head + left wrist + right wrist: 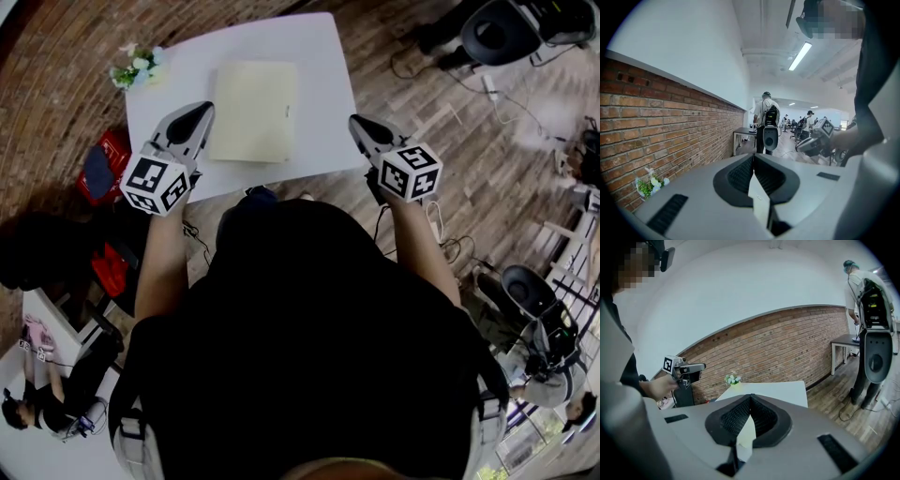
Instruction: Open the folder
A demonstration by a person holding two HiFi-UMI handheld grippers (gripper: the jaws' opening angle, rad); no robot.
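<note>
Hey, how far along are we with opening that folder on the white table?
Done: nothing yet. The folder lies flat and closed on the table.
In hand: nothing. The left gripper and right gripper hover near the table's front edge, one on each side of the folder, jaws together and empty.
Left: reach the folder, catch the cover's edge and swing it open.

Pale cream, rectangular card folder point(253, 111): closed, with its cover lying flat. It rests flat on the white table point(319, 66), roughly at the centre of the top. Its long edges run away from the person, and its short near edge sits back from the table's near edge. The visible cover is plain and uncreased.
</note>
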